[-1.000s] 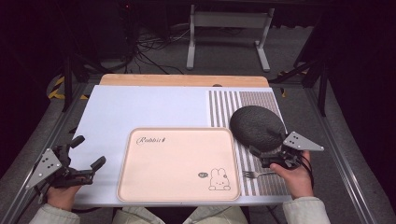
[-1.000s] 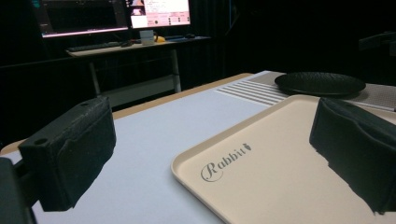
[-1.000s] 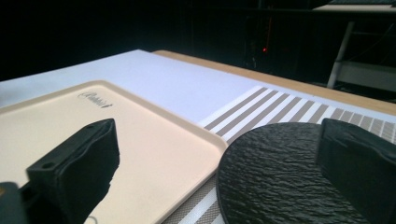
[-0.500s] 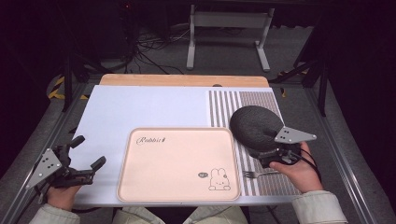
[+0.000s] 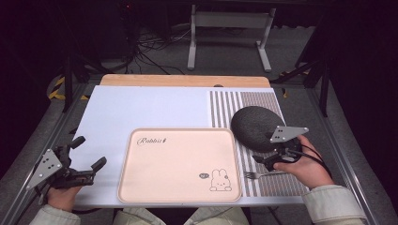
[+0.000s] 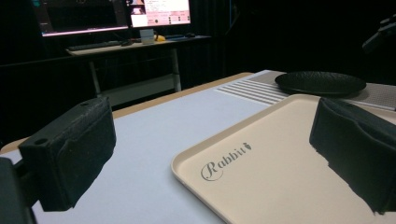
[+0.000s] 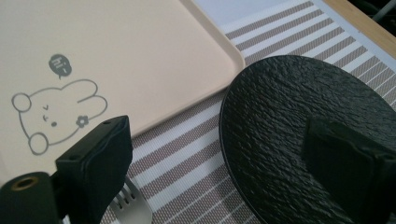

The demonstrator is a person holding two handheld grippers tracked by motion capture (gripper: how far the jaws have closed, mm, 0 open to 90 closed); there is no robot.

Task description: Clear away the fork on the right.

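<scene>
Beige tray (image 5: 178, 164) sits centre-front on the white mat, nothing on it; black textured plate (image 5: 256, 127) lies just off the tray's right edge on the striped placemat (image 5: 263, 185), and a small metal fork (image 5: 259, 175) lies nearer the person, long axis running left-right, tines toward the tray. Right gripper (image 5: 268, 160) hovers at the plate's near rim, jaws apart and holding nothing; in the right gripper view one jaw is over the fork tines (image 7: 133, 207), the other over the plate (image 7: 299, 140), so the plate lies ahead and to its right. Left gripper (image 5: 82, 166) is well apart on the far side of the tray, jaws spread wide, idle. Judgement: right hand is clearly the nearer one; next grab is the plate rim or the fork, can't tell which
</scene>
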